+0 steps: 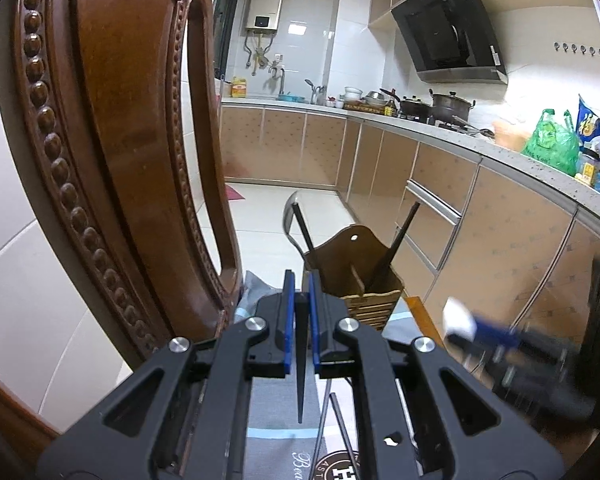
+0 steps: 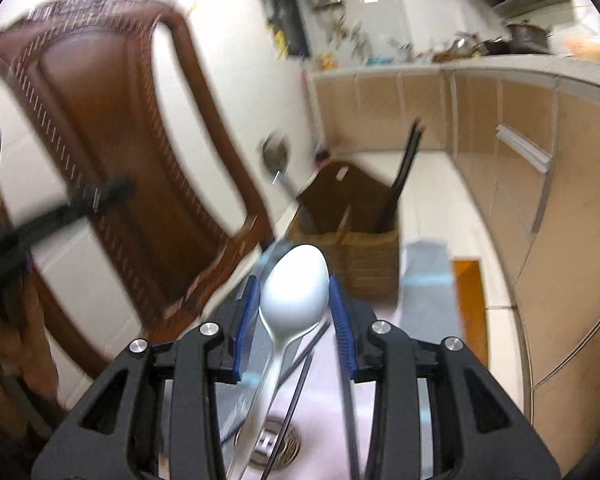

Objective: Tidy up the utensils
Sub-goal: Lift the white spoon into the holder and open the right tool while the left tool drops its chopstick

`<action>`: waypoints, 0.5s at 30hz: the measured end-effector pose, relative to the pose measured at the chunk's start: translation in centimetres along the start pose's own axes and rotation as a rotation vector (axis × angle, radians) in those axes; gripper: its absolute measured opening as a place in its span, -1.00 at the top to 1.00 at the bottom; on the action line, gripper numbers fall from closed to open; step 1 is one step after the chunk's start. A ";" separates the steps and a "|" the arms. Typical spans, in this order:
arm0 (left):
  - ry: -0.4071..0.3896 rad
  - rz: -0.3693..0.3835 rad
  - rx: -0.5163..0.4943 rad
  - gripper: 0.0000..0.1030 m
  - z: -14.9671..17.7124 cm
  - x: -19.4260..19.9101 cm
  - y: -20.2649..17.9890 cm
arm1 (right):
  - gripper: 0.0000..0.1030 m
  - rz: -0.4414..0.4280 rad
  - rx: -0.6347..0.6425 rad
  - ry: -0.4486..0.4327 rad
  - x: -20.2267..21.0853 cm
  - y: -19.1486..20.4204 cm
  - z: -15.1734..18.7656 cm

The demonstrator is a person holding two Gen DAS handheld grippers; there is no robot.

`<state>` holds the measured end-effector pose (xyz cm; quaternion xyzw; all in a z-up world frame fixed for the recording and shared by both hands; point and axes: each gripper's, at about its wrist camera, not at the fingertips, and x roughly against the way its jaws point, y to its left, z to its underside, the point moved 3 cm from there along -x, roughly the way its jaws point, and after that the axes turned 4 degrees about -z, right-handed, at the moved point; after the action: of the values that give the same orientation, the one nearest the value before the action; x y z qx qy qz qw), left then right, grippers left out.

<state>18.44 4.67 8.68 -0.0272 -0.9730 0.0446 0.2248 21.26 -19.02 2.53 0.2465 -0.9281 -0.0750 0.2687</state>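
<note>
You are mid-carry with the white spoon [image 2: 294, 280]: your right gripper [image 2: 294, 308] has its jaws pinching the bowl from both sides, bowl end forward and handle trailing back beneath the gripper, so the long axis runs roughly along the line the gripper points. Ahead sits the wooden utensil holder [image 2: 364, 240] on the tabletop, just beside the wooden chair [image 2: 112, 120], already carrying a metal spoon [image 2: 276, 156] at its left and dark chopsticks [image 2: 404, 168] at its right. The next move, as I judge it, calls for bringing the spoon over the left compartment, tipping the handle down, and letting go once the handle is inside the wall. Your left gripper [image 1: 300, 316] waits just short of the holder, its jaws pressed nearly together on a single dark chopstick [image 1: 301, 384], whose tapered tip points back toward you. The right-hand view is blurred, so fine detail is uncertain.
</note>
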 end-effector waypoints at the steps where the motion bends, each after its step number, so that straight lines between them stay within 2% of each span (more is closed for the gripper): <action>1: 0.004 0.006 0.002 0.87 0.1 -0.1 0.0 | 0.31 0.019 -0.007 -0.037 0.3 -0.5 -1.0; 6: 0.004 0.021 0.018 0.87 0.1 -0.2 0.2 | 0.31 0.123 0.011 -0.160 -0.6 -2.3 -5.1; 10: 0.008 0.035 0.031 0.87 0.3 -0.4 0.5 | 0.31 0.236 0.015 -0.247 -4.1 -4.0 -8.3; 15: 0.024 0.041 0.050 0.87 0.4 -1.1 1.3 | 0.31 0.392 0.084 -0.369 -9.1 -5.0 -10.2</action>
<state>19.35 5.89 7.73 -0.0420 -0.9681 0.0732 0.2361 35.53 -18.87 5.57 0.0551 -0.9937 -0.0267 0.0940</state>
